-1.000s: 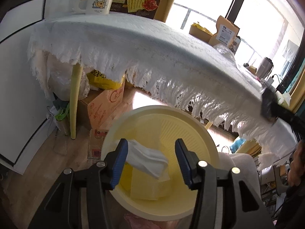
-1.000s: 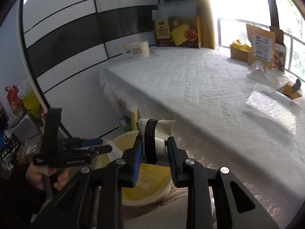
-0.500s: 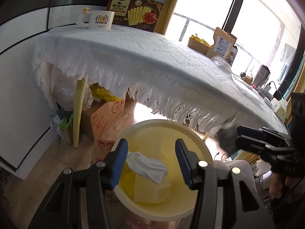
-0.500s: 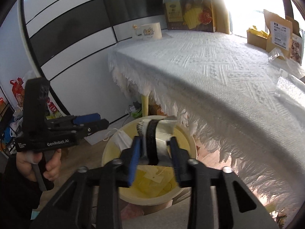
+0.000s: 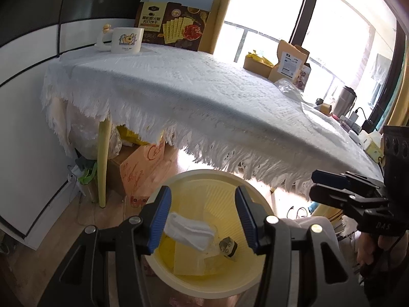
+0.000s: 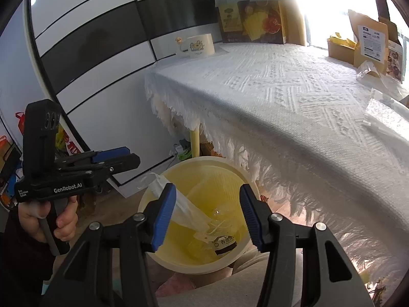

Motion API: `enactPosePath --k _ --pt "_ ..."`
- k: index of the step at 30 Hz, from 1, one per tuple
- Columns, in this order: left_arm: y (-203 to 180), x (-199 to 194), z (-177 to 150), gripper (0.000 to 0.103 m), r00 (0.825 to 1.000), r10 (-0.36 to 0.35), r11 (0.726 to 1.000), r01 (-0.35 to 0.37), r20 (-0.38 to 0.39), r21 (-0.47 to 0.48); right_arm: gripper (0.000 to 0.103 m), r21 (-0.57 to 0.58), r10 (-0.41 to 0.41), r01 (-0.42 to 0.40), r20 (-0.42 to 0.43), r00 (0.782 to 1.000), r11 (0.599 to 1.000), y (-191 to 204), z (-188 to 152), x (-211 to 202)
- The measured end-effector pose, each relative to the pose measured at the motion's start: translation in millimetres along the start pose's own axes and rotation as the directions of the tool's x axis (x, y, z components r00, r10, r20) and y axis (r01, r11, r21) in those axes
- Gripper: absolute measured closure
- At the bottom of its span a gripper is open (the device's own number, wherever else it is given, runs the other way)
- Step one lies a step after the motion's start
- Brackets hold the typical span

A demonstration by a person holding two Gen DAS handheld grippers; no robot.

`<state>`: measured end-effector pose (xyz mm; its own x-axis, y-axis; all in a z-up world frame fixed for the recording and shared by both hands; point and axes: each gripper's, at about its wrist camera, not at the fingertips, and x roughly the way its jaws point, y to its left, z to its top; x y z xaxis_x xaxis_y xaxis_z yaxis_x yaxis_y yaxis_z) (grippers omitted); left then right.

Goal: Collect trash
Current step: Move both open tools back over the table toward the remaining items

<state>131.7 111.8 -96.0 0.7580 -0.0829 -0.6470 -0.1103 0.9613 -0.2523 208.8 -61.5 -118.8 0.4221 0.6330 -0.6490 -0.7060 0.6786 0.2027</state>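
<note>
Both grippers hang over a round pale-yellow plastic bin [image 5: 258,278] that sits below the fringed edge of a table under a white woven tablecloth [image 5: 204,97].

The left gripper [image 5: 202,220] has its blue-padded jaws standing wide with nothing pressed between them. Past the jaws, down in the bin, this view shows a crumpled white tissue [image 5: 189,231] near the left jaw and a small dark-labelled packet [image 5: 228,246] nearer the right jaw. At the right edge of this view the right gripper appears side-on, held in a hand.

The right gripper [image 6: 207,213] has just been opening its jaws; they now stand wide and empty. Beyond them, in the bin [image 6: 194,268], its own view shows the packet [image 6: 225,243] face-up with its printed label, and a clear plastic wrapper [image 6: 179,199] leaning over the rim by the left jaw, which the left view does not make out. The tissue cannot be picked out here. At left, a hand [image 6: 48,220] grips the left gripper's handle.
</note>
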Motion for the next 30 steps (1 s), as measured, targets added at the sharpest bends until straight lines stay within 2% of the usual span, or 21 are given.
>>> enactPosePath --k 13,30 --pt "-38 -7 19 0.051 0.999 -0.031 0.998 0.029 0.027 0.055 0.054 0.010 -0.039 0.039 0.072 0.997 0.999 -22 8 -44" --pt "-101 1 48 0.051 0.996 -0.081 0.988 0.076 0.036 0.135 0.054 0.081 -0.120 0.110 0.142 0.983 0.991 -77 10 -106"
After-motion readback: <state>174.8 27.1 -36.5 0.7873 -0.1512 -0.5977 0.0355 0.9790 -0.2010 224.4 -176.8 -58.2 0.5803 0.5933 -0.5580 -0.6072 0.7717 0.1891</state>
